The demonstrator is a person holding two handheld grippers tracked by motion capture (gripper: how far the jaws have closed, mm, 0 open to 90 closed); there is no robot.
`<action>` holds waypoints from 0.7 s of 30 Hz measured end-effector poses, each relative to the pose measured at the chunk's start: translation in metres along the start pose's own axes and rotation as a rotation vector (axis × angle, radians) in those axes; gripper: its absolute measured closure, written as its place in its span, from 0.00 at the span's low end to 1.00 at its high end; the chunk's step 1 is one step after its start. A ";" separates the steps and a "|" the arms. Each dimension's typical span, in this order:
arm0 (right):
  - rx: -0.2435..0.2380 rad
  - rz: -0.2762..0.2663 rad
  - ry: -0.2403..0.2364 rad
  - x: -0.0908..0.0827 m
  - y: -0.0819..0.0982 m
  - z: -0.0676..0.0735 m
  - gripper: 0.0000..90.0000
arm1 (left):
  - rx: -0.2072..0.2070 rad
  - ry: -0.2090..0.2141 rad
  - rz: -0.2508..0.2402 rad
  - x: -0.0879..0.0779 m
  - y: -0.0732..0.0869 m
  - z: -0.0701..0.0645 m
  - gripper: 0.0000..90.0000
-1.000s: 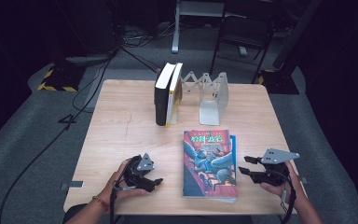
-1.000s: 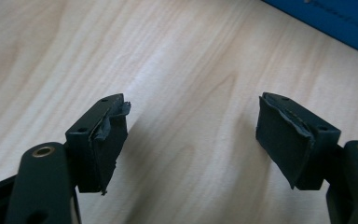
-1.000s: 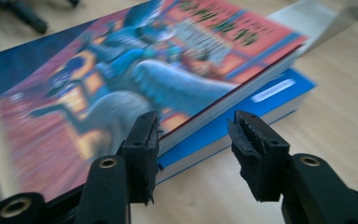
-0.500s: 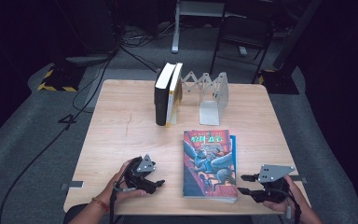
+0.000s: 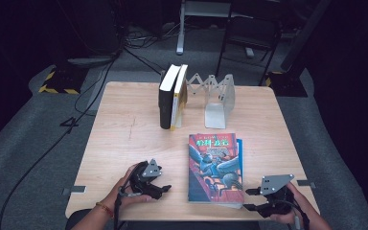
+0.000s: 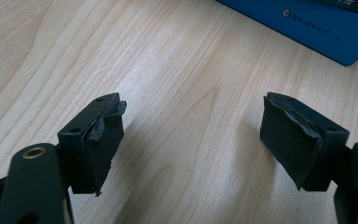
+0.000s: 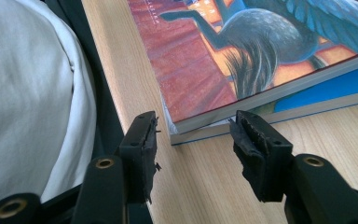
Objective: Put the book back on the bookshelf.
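Lining up on the near right corner of the stacked illustrated paperback [image 7: 242,51], the right gripper [image 7: 193,133] has jaws half-spread, just widening, nothing pinched yet. Left gripper [image 6: 191,126] rests wide open and empty on the table [image 5: 124,134], clear of the books.

High view looks down; both gripper views, close, share the book [image 5: 215,167].

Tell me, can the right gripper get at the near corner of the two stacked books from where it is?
Probably yes: the right gripper has its jaws open right at the near corner of the stacked books, with bare table between them.
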State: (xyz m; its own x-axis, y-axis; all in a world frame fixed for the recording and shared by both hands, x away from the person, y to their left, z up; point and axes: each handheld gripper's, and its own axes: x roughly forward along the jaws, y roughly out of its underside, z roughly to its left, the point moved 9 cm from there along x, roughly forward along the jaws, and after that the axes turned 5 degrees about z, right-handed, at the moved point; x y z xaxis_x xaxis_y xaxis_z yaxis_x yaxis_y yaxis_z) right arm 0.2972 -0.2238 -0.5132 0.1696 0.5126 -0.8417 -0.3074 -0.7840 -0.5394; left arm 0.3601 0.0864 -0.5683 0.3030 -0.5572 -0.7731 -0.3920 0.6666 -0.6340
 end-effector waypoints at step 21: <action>0.076 -0.052 0.007 0.014 -0.003 -0.004 0.51 | 0.004 0.000 0.012 0.014 -0.015 0.002 0.18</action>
State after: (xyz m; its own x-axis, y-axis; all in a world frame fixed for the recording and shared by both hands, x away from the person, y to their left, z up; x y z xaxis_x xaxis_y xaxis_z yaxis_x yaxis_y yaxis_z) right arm 0.3045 -0.2161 -0.5235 0.1935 0.5494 -0.8129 -0.3678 -0.7275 -0.5792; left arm 0.3722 0.0695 -0.5692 0.2984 -0.5492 -0.7806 -0.3921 0.6752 -0.6248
